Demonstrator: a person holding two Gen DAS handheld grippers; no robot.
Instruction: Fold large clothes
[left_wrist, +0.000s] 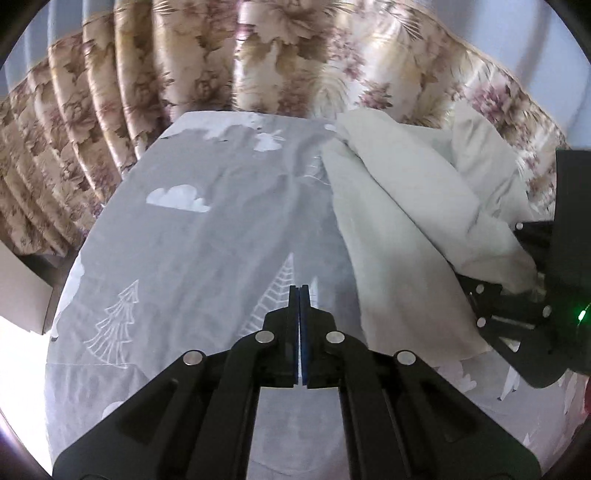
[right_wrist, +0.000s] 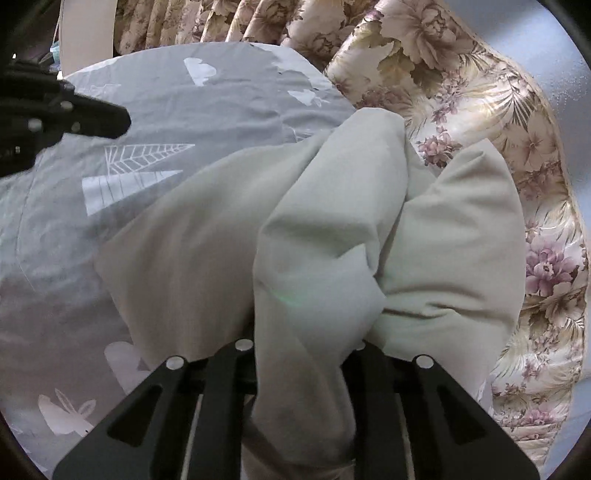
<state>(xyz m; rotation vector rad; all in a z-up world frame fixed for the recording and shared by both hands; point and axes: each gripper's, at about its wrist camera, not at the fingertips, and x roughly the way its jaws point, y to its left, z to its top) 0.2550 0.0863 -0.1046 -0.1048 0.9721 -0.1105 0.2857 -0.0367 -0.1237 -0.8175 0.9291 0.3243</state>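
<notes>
A pale grey-green garment lies bunched on the right side of a grey bed sheet printed with white trees and clouds. My left gripper is shut and empty, hovering over the bare sheet left of the garment. My right gripper shows at the right edge of the left wrist view, shut on the garment's near end. In the right wrist view the garment fills the middle and drapes over my right gripper, hiding its fingertips. The left gripper shows at the upper left.
A floral curtain hangs behind the bed and runs along its right side. The sheet's left edge drops off beside a dark piece of furniture.
</notes>
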